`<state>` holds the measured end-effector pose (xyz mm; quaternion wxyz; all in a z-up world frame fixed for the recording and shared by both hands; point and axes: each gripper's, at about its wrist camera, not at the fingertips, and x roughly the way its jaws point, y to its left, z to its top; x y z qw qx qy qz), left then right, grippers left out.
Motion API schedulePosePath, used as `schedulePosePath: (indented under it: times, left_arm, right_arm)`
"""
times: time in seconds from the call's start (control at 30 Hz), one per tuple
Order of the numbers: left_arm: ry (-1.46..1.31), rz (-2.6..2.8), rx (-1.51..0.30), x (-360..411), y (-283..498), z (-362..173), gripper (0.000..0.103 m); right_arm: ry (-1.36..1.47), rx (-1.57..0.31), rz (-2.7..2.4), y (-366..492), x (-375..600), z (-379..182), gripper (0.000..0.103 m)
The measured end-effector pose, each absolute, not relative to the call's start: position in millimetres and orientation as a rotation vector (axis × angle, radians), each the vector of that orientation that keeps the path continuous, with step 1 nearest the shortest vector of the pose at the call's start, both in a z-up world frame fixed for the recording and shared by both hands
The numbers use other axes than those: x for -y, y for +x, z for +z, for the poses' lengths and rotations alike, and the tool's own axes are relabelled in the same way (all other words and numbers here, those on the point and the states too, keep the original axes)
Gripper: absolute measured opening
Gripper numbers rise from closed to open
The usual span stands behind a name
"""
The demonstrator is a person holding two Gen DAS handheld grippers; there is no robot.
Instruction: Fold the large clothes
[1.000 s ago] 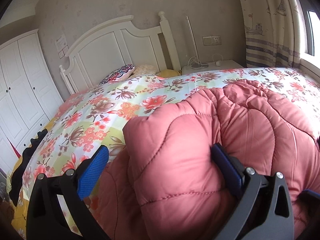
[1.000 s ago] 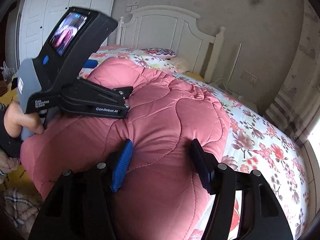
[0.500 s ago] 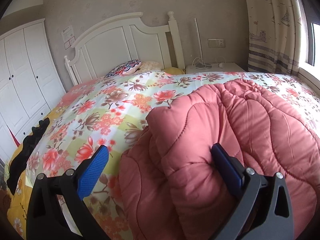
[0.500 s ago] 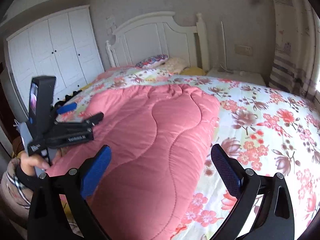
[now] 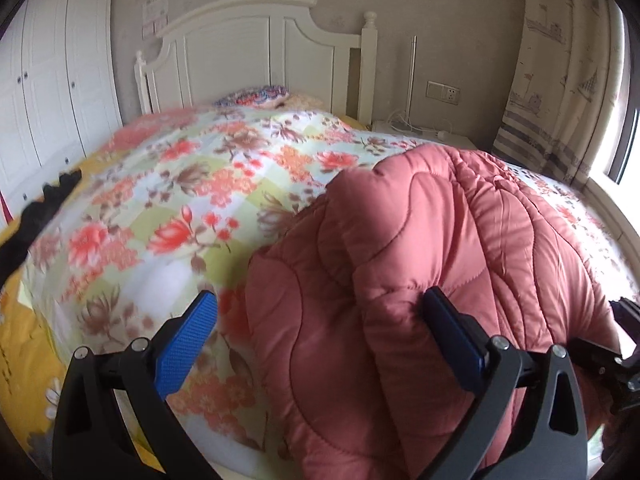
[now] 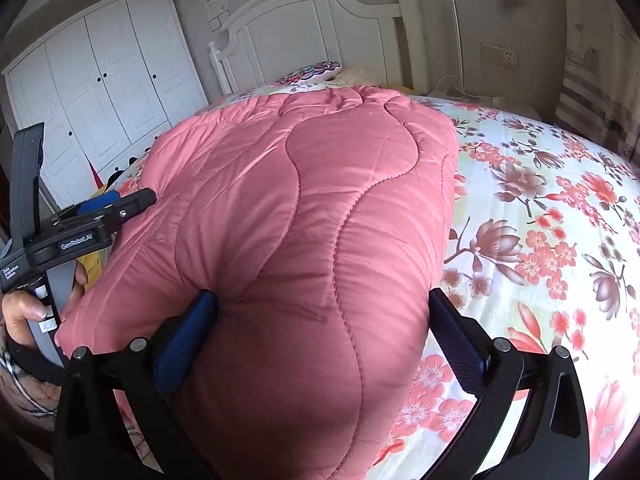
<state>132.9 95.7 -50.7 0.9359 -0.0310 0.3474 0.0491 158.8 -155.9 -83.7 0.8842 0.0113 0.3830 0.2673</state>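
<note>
A pink quilted garment [image 6: 304, 208] lies bunched on the floral bedspread [image 6: 540, 216]. My right gripper [image 6: 320, 300] stands wide open over its near end, and a thick bulge of the fabric fills the gap between the blue pads. The left pad [image 6: 188, 336] is sunk into a fold. In the left wrist view the garment [image 5: 420, 264] fills the right half. My left gripper [image 5: 320, 300] is open. Its right finger [image 5: 452, 332] rests against a pink fold and its left finger [image 5: 188, 340] hangs over the sheet. From the right wrist view the left gripper [image 6: 132, 200] touches the garment's far left edge.
The white headboard [image 5: 256, 44] and a patterned pillow [image 5: 252, 98] are at the far end of the bed. A white wardrobe [image 6: 100, 92] stands to the left. A nightstand with cables [image 5: 420, 132] and a curtain [image 5: 560, 80] are on the right. A black cloth [image 5: 44, 204] lies at the bed's left edge.
The right gripper's jaws spread from a narrower hold on the pink fabric to wide open, and the bulge now fills the gap. The left gripper swung left and rolled level, staying open.
</note>
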Motion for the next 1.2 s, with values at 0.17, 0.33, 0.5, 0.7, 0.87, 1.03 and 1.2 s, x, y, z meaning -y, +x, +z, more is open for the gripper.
schedulePosePath:
  times: [0.17,0.33,0.5,0.7,0.87,1.03,1.2]
  left_arm:
    - [-0.280,-0.048,-0.822,-125.4,135.3,-74.4,0.101]
    - [-0.621,-0.272,-0.914,-151.0,149.5,-112.0,0.101]
    - [-0.665,-0.416,-0.903,-138.1,157.5,-119.0,0.101]
    - [-0.687,-0.497,-0.894,-123.8,181.7,-121.7,0.080]
    - [-0.586,-0.491,-0.863,-99.8,216.1,-97.3,0.064]
    - [-0.540,-0.500,-0.837,-61.6,276.9,-74.6,0.053]
    - [-0.502,-0.509,-0.784,-28.1,324.8,-49.4,0.050]
  right_arm:
    - [0.046,-0.815,0.577,159.1,156.7,-85.7,0.099]
    - [0.086,-0.833,0.598,161.6,160.7,-89.1,0.099]
    - [0.175,-0.868,0.647,170.4,170.5,-98.3,0.099]
    - [0.173,-0.765,0.651,160.1,176.8,-89.8,0.076]
    - [0.083,-0.658,0.544,168.0,183.4,-70.6,0.070]
    - [0.041,-0.578,0.447,205.8,205.7,-38.8,0.068]
    - [0.072,-0.541,0.373,251.1,235.5,-18.4,0.068]
